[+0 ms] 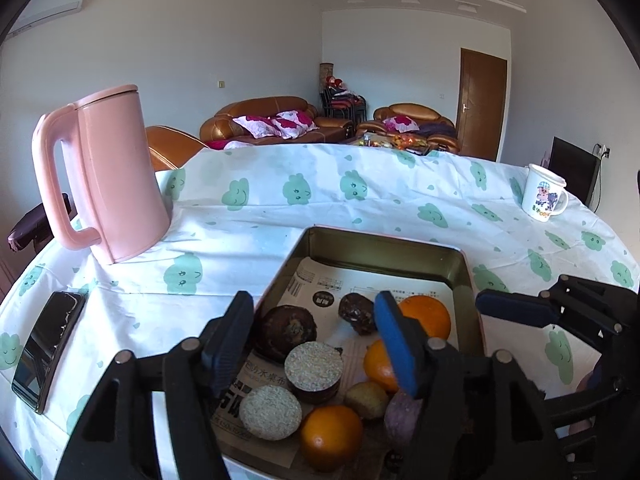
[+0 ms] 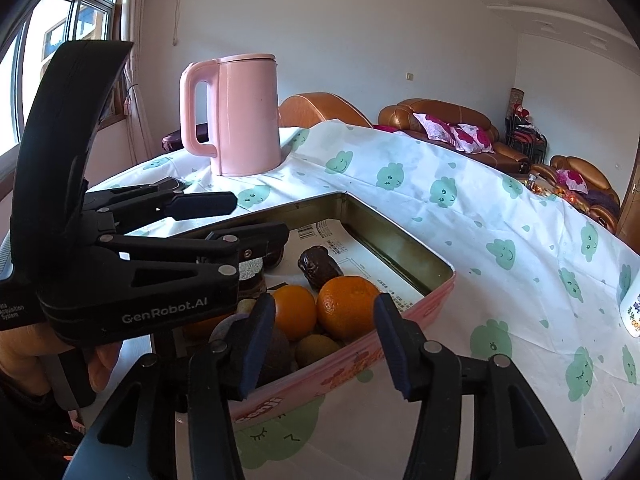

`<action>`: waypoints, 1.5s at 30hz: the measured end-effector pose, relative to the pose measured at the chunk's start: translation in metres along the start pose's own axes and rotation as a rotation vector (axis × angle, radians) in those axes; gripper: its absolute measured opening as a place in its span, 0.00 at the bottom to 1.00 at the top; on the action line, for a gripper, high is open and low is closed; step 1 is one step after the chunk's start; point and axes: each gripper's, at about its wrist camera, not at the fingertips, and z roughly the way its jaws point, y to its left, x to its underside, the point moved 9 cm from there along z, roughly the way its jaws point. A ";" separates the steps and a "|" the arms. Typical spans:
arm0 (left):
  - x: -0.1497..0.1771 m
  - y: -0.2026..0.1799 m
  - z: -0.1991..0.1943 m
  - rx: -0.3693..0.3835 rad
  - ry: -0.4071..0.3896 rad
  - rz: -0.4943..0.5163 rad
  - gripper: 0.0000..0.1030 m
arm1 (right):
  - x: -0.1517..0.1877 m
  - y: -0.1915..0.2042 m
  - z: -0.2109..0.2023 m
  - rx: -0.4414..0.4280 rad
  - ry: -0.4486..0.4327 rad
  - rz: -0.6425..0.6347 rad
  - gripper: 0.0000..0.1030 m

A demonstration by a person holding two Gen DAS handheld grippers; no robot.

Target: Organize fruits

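Observation:
A pink tin (image 1: 380,240), lined with newspaper, holds three oranges (image 1: 426,314), a dark round fruit (image 1: 284,332), a dark lumpy piece (image 1: 356,312), two grainy-topped round cakes (image 1: 314,366) and a small yellowish fruit (image 1: 366,400). My left gripper (image 1: 312,344) hangs open above the tin's left half, its pads touching nothing. In the right wrist view my right gripper (image 2: 324,344) stands open over the tin's pink near wall (image 2: 400,316), with two oranges (image 2: 348,306) just beyond its fingers. The left gripper (image 2: 228,220) shows there too, open over the tin.
A pink kettle (image 1: 108,176) stands at the table's back left and a black phone (image 1: 48,348) lies at the left edge. A printed white mug (image 1: 542,194) sits far right. The white tablecloth (image 1: 320,208) carries green cloud prints. Brown sofas lie beyond.

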 end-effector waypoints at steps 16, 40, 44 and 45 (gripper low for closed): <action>-0.011 0.003 -0.058 -0.011 -0.135 -0.069 0.95 | 0.001 -0.020 -0.054 0.085 -0.108 0.089 0.67; -0.003 -0.011 -0.072 0.007 -0.139 -0.069 0.96 | 0.005 -0.025 -0.087 0.134 -0.151 0.103 0.69; -0.003 -0.012 -0.072 0.008 -0.138 -0.068 0.96 | 0.007 -0.028 -0.088 0.137 -0.149 0.109 0.70; -0.003 -0.013 -0.071 0.006 -0.136 -0.065 0.96 | 0.008 -0.029 -0.088 0.137 -0.148 0.111 0.70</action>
